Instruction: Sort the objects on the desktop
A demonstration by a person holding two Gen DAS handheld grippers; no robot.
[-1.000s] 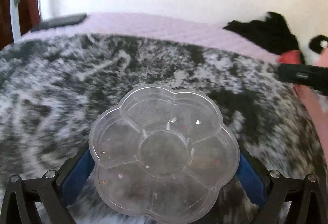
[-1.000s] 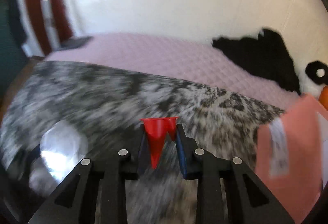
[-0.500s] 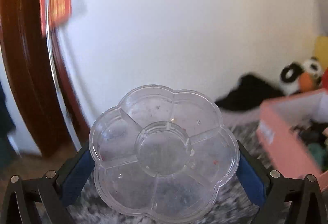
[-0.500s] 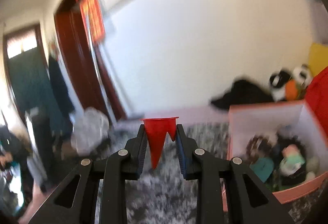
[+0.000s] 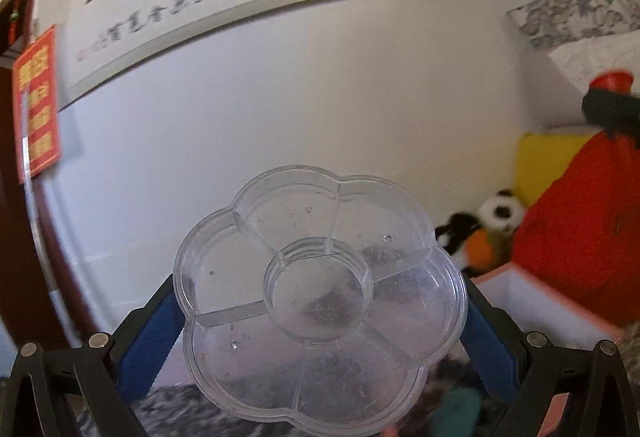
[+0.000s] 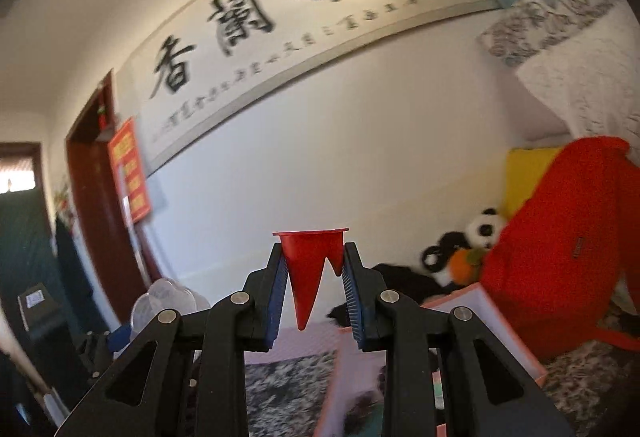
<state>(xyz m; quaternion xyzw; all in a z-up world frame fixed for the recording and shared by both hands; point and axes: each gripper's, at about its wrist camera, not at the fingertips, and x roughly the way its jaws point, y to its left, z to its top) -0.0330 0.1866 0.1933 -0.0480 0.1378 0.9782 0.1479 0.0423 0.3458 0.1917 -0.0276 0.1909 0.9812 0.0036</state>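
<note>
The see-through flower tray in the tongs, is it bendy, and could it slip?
The clear flower tray probably stays stiff: it keeps its shape gripped by its edges. It looks light, being thin and nearly empty. Its glossy plastic might slip from the left tongs.

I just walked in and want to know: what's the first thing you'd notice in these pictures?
Right up front in the left camera, a clear flower-shaped tray sits clamped in the left gripper. In the right camera, the right gripper pinches a red cone, point down. Behind both, a long scroll of big black brush writing stretches across the white wall, and a toy panda sits low on the right beside a red bag.
</note>
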